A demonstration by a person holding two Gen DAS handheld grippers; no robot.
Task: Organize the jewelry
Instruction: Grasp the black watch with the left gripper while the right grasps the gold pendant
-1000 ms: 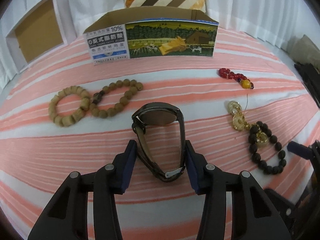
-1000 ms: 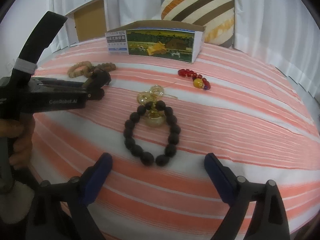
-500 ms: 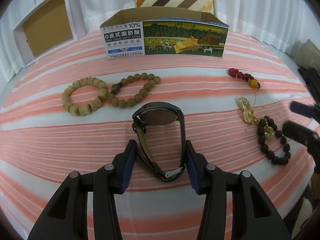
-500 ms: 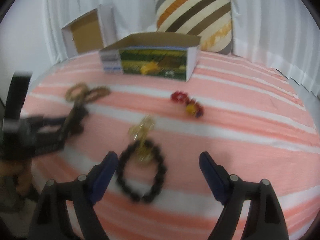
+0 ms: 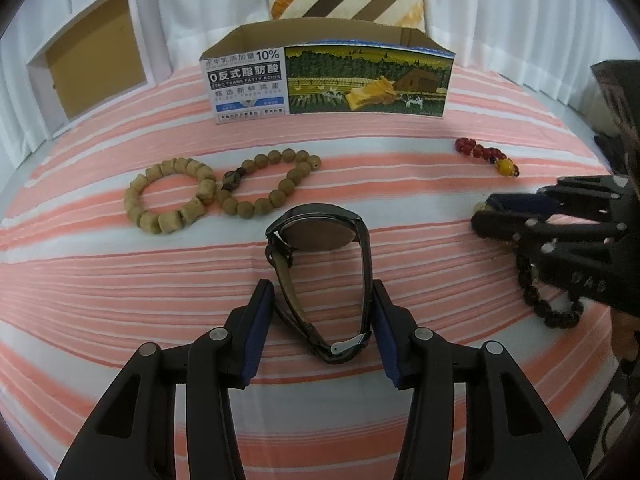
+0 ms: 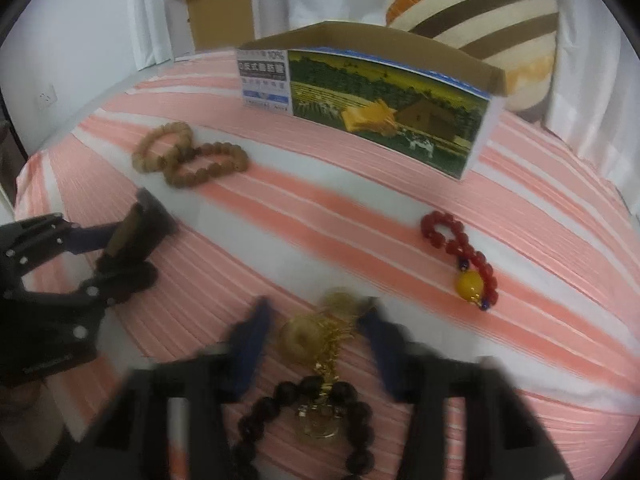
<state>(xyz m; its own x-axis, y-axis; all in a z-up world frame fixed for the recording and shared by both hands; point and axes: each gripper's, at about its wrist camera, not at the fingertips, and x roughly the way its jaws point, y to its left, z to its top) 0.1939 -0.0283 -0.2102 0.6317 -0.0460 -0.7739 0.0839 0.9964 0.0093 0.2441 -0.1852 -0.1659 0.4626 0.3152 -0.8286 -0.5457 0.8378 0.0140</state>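
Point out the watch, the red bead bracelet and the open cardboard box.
watch [image 5: 316,234], left wrist view, case back.
red bead bracelet [image 6: 456,244], right wrist view, red beads.
open cardboard box [image 5: 368,80], left wrist view, printed front wall.

Striped bed [image 5: 100,280] (bracelets [image 5: 168,196], box [image 5: 328,76])

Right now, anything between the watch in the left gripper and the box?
Left wrist view: the two wooden bracelets lie between the watch and box, offset left; straight ahead only striped cloth.
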